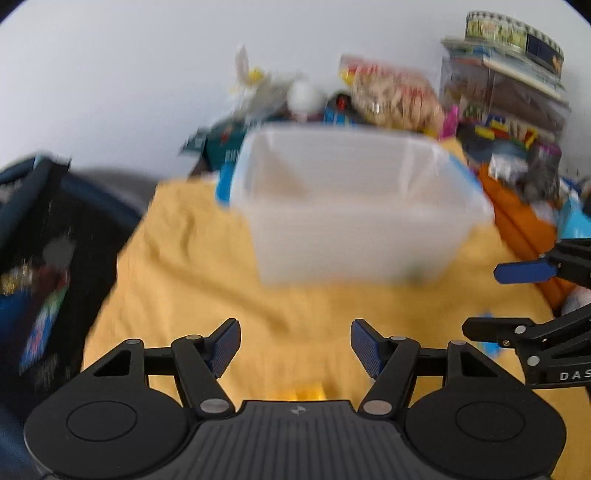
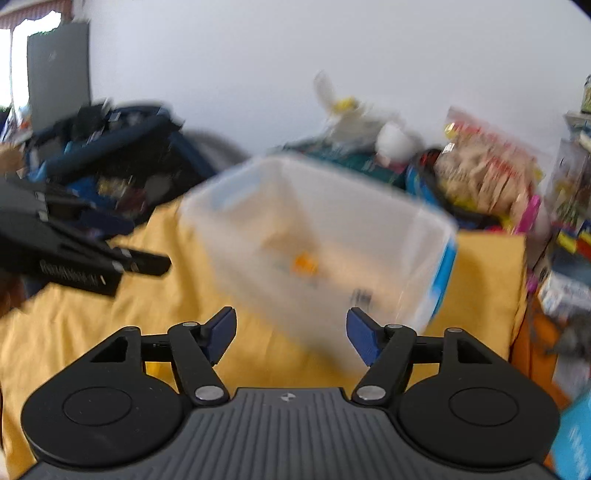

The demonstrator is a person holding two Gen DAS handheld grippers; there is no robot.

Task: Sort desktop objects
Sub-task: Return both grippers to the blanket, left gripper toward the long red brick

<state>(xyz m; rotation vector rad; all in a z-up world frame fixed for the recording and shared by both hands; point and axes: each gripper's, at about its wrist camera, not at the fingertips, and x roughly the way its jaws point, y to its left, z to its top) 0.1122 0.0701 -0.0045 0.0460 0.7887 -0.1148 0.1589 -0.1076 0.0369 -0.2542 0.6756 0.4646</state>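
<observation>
Surface: yellow cloth [image 1: 192,266] over the counter, white wall [image 1: 129,74] behind | Count: one clear plastic bin [image 1: 354,206] mid-cloth; clutter heaped beyond, blurred | Tongs: two; left tongs [image 1: 295,349] wide, empty; right tongs [image 2: 291,336] wide, empty

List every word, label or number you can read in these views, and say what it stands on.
"DAS": white letters on the right gripper's black body, cut off by the left wrist view's edge.
Snack bag: red print, too blurred to read.
Round tin: too blurred.
Clear bin sticker: unreadable.
White lettering on the left gripper body: smeared, unreadable.
</observation>
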